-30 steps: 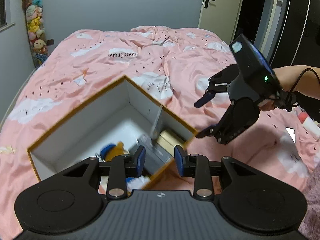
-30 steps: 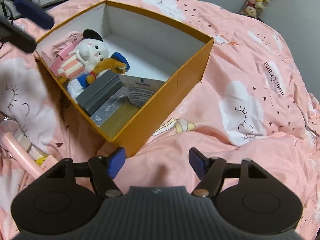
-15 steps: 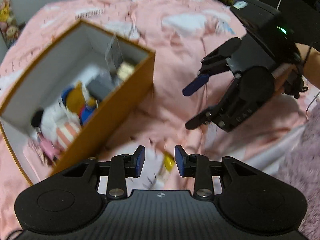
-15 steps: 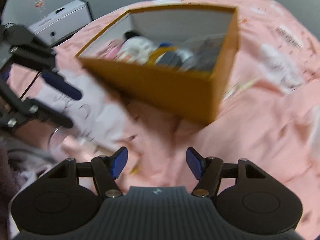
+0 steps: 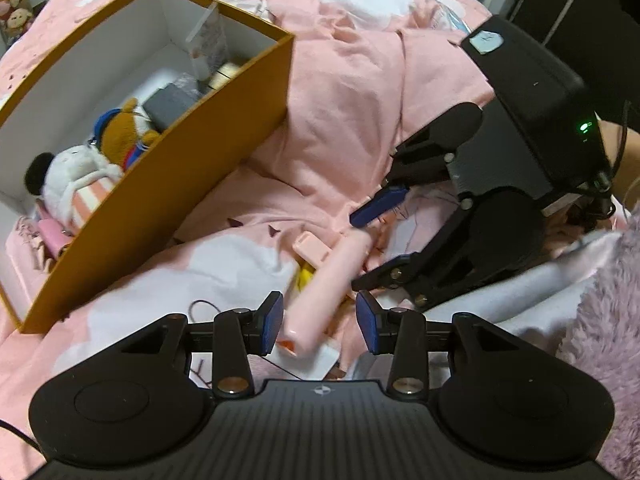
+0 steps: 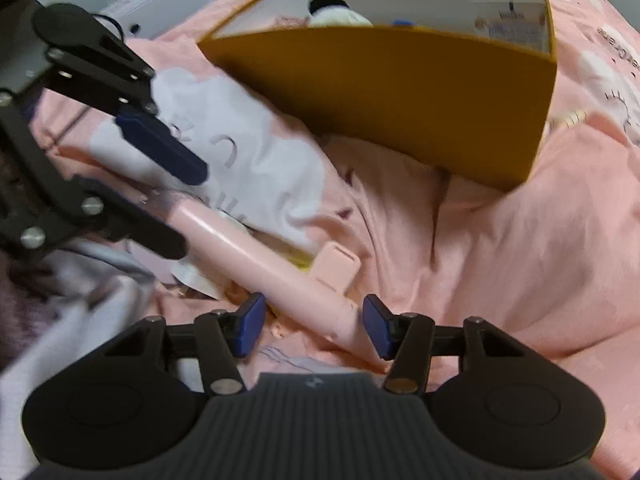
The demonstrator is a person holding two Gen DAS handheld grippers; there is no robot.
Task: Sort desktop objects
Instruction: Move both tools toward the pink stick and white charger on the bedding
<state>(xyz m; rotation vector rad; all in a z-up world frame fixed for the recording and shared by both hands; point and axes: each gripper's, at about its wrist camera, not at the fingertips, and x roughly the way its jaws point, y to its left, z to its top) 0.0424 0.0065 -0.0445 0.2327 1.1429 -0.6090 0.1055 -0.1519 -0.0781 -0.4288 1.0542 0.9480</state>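
Both tongs stood wide, facing each other along a pink tube (image 5: 326,284) on the bed (image 5: 352,92): left tongs (image 5: 320,322) around one end, right tongs (image 6: 314,328) around the other. Beside it, the orange box (image 5: 180,184) held plush toys (image 5: 80,172).

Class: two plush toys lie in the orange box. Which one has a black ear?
The white plush toy in a striped outfit; the other plush toy beside it is brown and blue.
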